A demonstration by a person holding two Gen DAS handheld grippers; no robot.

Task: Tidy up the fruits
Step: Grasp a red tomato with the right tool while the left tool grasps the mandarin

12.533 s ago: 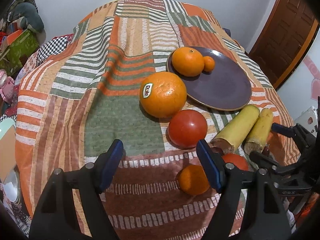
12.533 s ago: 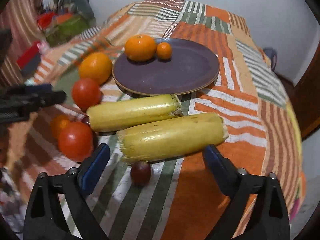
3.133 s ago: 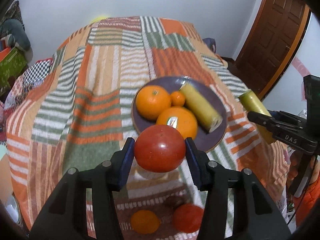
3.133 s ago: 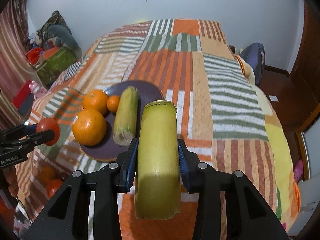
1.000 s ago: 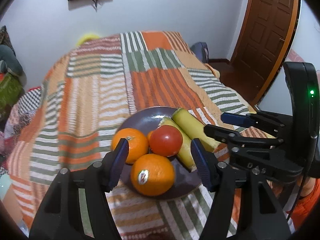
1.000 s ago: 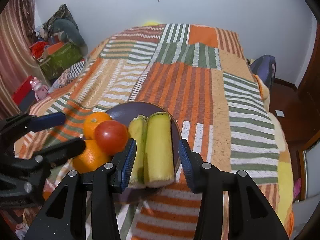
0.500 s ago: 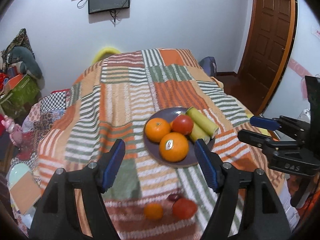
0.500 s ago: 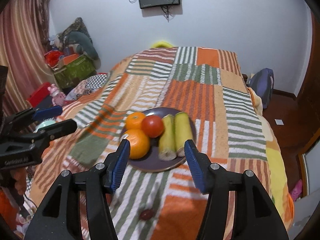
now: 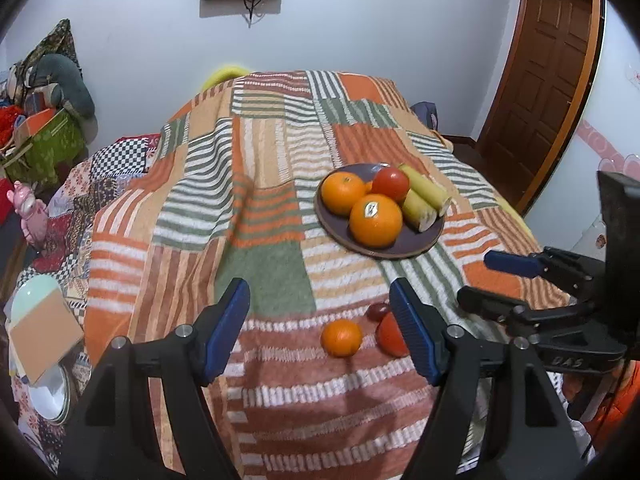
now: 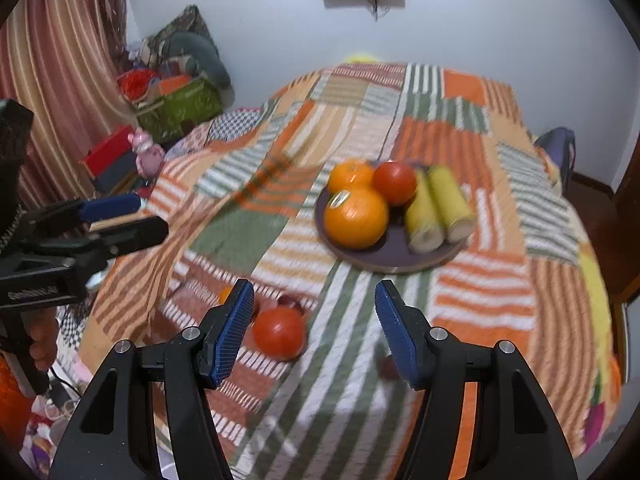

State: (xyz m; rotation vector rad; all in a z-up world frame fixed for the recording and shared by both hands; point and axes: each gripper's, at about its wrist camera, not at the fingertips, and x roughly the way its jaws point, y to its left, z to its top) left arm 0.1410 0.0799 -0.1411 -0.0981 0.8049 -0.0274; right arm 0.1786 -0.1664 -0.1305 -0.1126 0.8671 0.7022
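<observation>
Striped patchwork blanket [image 9: 260, 200], fruit sorted and unsorted.
Left gripper [image 9: 320, 332] hangs with blue jaws apart, nothing between them; beyond lie a small loose orange [image 9: 341, 337], a dark plum [image 9: 378, 310] and a red tomato [image 9: 390, 338]. Farther back, the round dark plate [image 9: 430, 240] holds two oranges, a tomato and two yellow stalks. Right gripper [image 10: 314, 332], jaws just opening, grips nothing.

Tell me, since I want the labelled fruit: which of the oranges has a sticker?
The biggest orange, at the plate's near edge, shows a small sticker. The orange behind it and the small one on the blanket show none.
</observation>
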